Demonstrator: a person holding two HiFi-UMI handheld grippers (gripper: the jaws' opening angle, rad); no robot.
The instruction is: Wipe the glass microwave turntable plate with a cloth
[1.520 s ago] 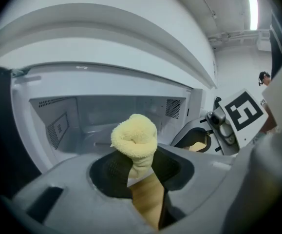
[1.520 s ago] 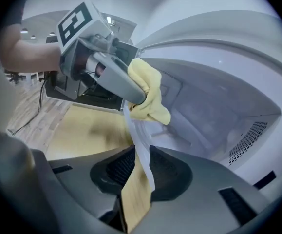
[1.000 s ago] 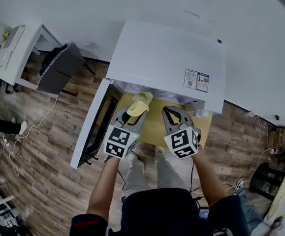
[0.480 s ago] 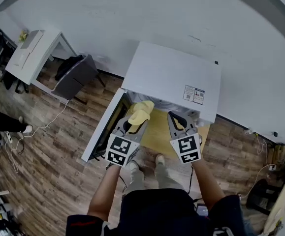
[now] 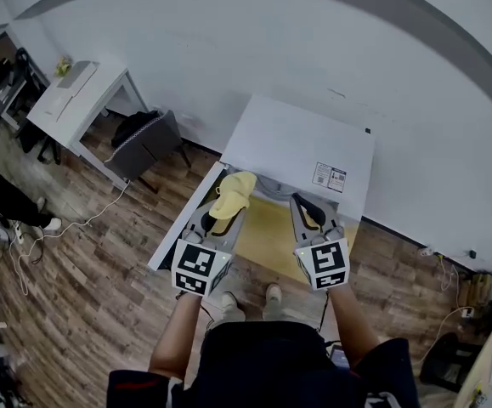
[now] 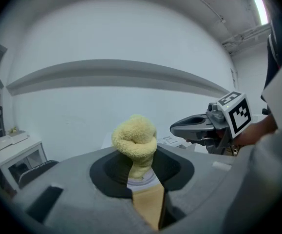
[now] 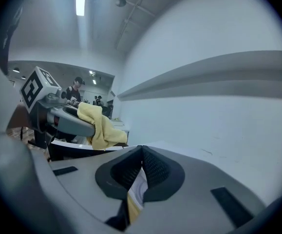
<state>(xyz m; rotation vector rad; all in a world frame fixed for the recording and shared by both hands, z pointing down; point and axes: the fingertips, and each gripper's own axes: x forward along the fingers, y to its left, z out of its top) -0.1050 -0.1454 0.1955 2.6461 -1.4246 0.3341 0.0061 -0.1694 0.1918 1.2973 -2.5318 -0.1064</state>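
Note:
A white microwave (image 5: 301, 147) stands on a yellow table (image 5: 267, 228) with its door (image 5: 182, 219) swung open to the left. My left gripper (image 5: 229, 204) is shut on a bunched yellow cloth (image 5: 233, 192), held in the air before the opening. In the left gripper view the cloth (image 6: 135, 140) sticks up between the jaws. My right gripper (image 5: 302, 202) hangs beside it, shut with nothing between its pads (image 7: 148, 167). A pale curved rim (image 6: 143, 179) shows through the gap below; I cannot tell whether it is the glass plate.
A white desk (image 5: 76, 92) and a dark chair (image 5: 144, 138) stand to the left by the white wall. Cables trail over the wooden floor (image 5: 101, 253). The person's shoes (image 5: 250, 300) are just in front of the table.
Both grippers have risen together in front of the microwave, and the microwave looks smaller and farther below. The left gripper still holds the cloth; the right stays shut.

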